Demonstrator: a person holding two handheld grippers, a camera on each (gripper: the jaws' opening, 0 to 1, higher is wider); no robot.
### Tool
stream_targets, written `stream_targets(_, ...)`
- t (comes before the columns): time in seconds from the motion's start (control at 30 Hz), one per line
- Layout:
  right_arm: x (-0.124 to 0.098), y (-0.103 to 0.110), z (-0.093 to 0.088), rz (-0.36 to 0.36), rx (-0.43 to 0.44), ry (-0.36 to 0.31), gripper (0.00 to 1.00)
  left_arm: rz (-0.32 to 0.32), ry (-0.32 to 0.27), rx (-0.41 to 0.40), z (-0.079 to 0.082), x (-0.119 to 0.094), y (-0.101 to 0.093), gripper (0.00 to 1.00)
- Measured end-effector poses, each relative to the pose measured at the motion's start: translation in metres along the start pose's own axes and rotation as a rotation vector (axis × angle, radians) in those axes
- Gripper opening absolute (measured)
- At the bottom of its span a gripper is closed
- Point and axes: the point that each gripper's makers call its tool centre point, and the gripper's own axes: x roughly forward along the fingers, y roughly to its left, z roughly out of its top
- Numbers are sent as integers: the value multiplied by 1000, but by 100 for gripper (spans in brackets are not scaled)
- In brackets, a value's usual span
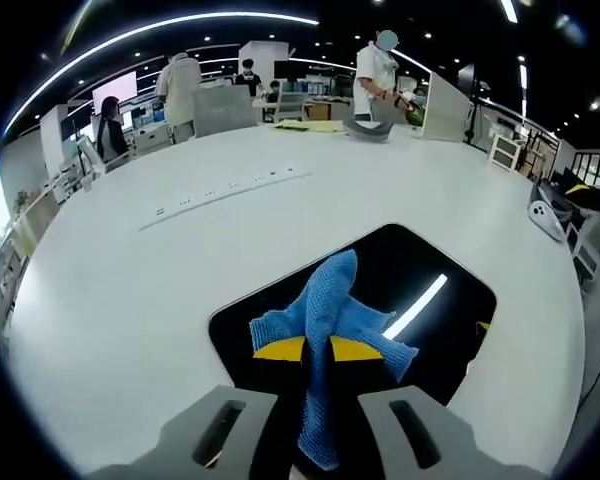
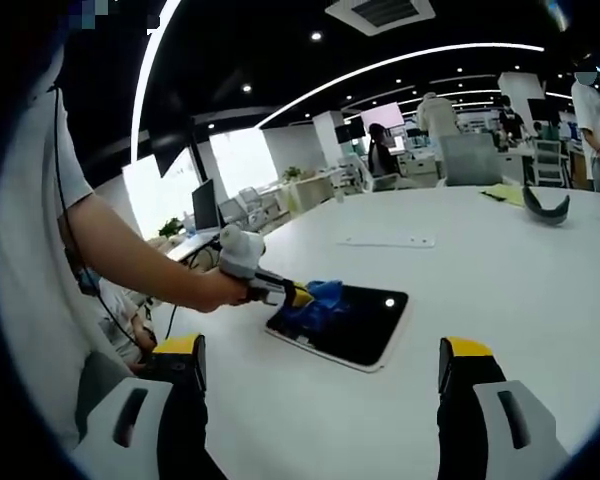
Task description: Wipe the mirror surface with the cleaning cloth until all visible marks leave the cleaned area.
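Note:
A dark rectangular mirror (image 1: pixel 430 330) (image 2: pixel 365 330) lies flat on the white table (image 1: pixel 130 300). A blue cleaning cloth (image 1: pixel 325 325) hangs from between the jaws of my left gripper (image 1: pixel 315 430) and spreads over the mirror's near part. The left jaws stand close together on the cloth's tail. In the right gripper view a person's hand holds that left gripper (image 2: pixel 280 292) at the mirror's left end, with the blue cloth (image 2: pixel 315 300) bunched on the glass. My right gripper (image 2: pixel 320 385) hovers back from the mirror, its yellow-tipped jaws wide apart with nothing between them.
A long white power strip (image 1: pixel 225 190) (image 2: pixel 390 241) lies on the table beyond the mirror. At the table's far end are yellow papers (image 1: pixel 310 126) and a dark curved object (image 2: pixel 545 207). Several people stand among desks behind. The person's arm (image 2: pixel 130 255) crosses the left side.

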Motion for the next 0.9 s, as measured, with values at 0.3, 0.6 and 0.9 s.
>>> stream_targets(0.3,-1,2,4,-3,-11,-12,97,1,3,1,-8,-8,-6,5)
stream_targets(0.6,-3,6,5,2,-13,-14,96,5,2,1,-15,-16,-12,5)
stream_targets(0.9,-5,9,7,4,-20,-21,96,6,-1,-7,-23,-25,-18,5)
